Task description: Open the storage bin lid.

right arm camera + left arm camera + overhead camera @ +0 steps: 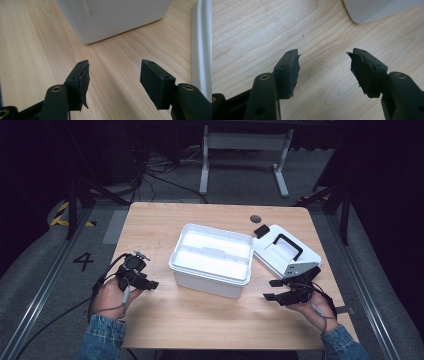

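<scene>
An open white plastic box (212, 260) stands in the middle of the wooden table (200, 315). Its white lid (285, 251) with a black handle lies to the right of it, top up. My left gripper (150, 284) hovers left of the box, open, with nothing between its fingers; the left gripper view has the open gripper (324, 65) over bare wood and a box corner (372, 10) ahead. My right gripper (272, 289) is open near the box's front right corner, just below the lid. In the right gripper view the open gripper (113, 75) faces the box corner (112, 17), the lid edge (202, 50) at right.
A small black round plug (255, 218) sits in the table near its far edge. Beyond the table a white desk frame (245, 155) and cables lie on the grey floor. Free wood stretches along the table's front.
</scene>
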Demonstrator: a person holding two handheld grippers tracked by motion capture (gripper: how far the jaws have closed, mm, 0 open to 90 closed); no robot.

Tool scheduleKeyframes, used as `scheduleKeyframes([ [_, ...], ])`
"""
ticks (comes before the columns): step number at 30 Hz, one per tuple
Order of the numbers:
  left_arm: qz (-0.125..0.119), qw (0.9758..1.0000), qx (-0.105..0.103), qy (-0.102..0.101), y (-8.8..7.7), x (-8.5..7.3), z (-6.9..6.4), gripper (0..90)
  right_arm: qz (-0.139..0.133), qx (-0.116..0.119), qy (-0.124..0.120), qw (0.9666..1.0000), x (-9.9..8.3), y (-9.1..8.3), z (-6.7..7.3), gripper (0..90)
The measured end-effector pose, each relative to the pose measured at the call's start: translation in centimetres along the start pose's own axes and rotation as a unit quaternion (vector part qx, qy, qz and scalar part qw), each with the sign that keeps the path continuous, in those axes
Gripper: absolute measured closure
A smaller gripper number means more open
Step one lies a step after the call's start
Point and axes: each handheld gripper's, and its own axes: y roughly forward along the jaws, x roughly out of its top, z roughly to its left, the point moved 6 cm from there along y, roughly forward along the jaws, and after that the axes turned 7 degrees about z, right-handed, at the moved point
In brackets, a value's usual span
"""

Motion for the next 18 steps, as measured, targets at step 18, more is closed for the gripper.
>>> scheduleKeyframes([
  [18,0.002,1.0000,0.003,0.003,0.3,0.1,0.0,40.3,0.015,-0.009,-0.026,0.9995,-1.2,2.7,0.8,41.8],
])
